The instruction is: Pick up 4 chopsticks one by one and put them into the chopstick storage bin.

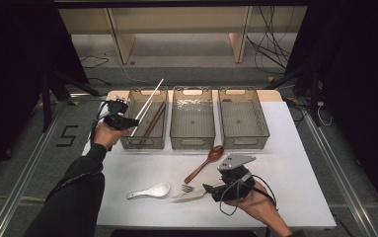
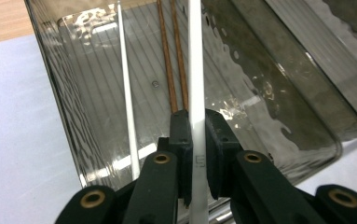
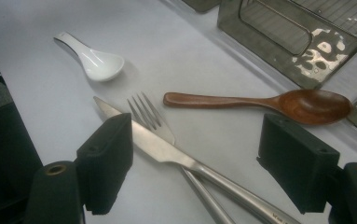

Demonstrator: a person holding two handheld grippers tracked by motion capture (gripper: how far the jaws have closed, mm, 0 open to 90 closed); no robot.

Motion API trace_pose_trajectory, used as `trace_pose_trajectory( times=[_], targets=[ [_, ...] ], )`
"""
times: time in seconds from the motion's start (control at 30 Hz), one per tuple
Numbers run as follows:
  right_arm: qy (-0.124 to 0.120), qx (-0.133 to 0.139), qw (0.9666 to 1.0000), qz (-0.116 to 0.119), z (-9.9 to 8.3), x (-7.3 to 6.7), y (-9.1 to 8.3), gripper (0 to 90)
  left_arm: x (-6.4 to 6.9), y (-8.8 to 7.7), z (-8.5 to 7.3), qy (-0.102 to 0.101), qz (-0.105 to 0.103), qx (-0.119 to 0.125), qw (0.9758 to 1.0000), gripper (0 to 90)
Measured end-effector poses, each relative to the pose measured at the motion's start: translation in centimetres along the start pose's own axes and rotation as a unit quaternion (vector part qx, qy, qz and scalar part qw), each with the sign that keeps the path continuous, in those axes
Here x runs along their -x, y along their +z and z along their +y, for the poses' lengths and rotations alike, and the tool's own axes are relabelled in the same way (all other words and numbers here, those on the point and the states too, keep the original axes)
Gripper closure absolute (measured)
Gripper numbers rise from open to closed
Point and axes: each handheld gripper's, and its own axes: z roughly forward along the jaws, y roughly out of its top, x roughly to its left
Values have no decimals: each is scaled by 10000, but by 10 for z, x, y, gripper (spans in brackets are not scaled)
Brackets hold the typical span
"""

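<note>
Fingers [image 2: 183,140] of my left gripper [image 2: 195,140] clamp a white chopstick [image 2: 195,70], slanting over the left bin [image 1: 127,143] at the desk's far-left corner; my right gripper [image 3: 195,163] gapes over knife [image 3: 167,149] and fork [image 3: 150,116].

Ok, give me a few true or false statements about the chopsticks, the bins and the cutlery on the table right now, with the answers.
1. The left gripper is shut on a white chopstick. True.
2. The right gripper clamps the knife. False: its jaws stand open on either side of the knife and fork.
3. Two brown chopsticks lie in the left bin. True.
4. The wooden spoon lies in the middle bin. False: it lies on the table in front of the bins.
5. The white soup spoon lies on the table. True.
</note>
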Motion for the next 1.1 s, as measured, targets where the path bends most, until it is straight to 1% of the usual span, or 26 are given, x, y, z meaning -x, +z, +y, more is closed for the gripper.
trace_pose_trajectory(
  times=[0.03, 0.1, 0.13, 0.23, 0.27, 0.37, 0.5, 0.6, 0.63, 0.7, 0.8, 0.93, 1.03, 1.1],
  targets=[
    [1, -3, 10000, 2, 0, 0, 0, 272, 0, 1, 0, -1, 31, -12, 10000, 820],
    [-9, -3, 10000, 10, 0, 0, 1, 272, 1, 5, 1, 100, 116, -121, 9998, 819],
    [-10, -12, 10000, 8, 0, 0, 1, 272, 1, 6, 1, 102, 142, -148, 9997, 819],
    [-20, -19, 10000, 18, 0, -1, 1, 272, 0, 7, 2, 30, 113, -124, 9999, 819],
    [-17, -17, 10000, 21, 0, -1, 1, 272, 0, 8, 2, 39, 123, -126, 9998, 818],
    [-7, -25, 10000, 21, 0, -1, 1, 272, -1, 10, 1, 29, 151, -187, 9997, 818],
    [-11, -17, 10000, 32, 0, -1, 1, 272, -4, 14, -1, -44, 172, -244, 9995, 817],
    [-19, -30, 10000, 35, 0, -1, 1, 272, -5, 16, -2, -96, 189, -241, 9995, 815],
    [-20, -35, 10000, 36, 0, -1, 1, 272, -6, 17, -3, -79, 189, -265, 9994, 813],
    [-17, -35, 10000, 43, 0, -1, 1, 272, -6, 18, -4, -107, 186, -222, 9995, 807],
    [-14, -41, 10000, 49, 0, -1, 1, 272, -5, 18, -4, -182, 127, -198, 9996, 743],
    [-5, -41, 10000, 56, 0, -1, 1, 272, 0, 13, -3, -142, 84, -154, 9997, 644],
    [23, -33, 10000, 42, 0, 0, 1, 272, 5, 6, -3, -92, -17, -98, 9999, 565],
    [29, -21, 10000, 37, 0, 0, 0, 272, 9, 1, -4, -19, -65, -85, 9999, 495]
  ],
)
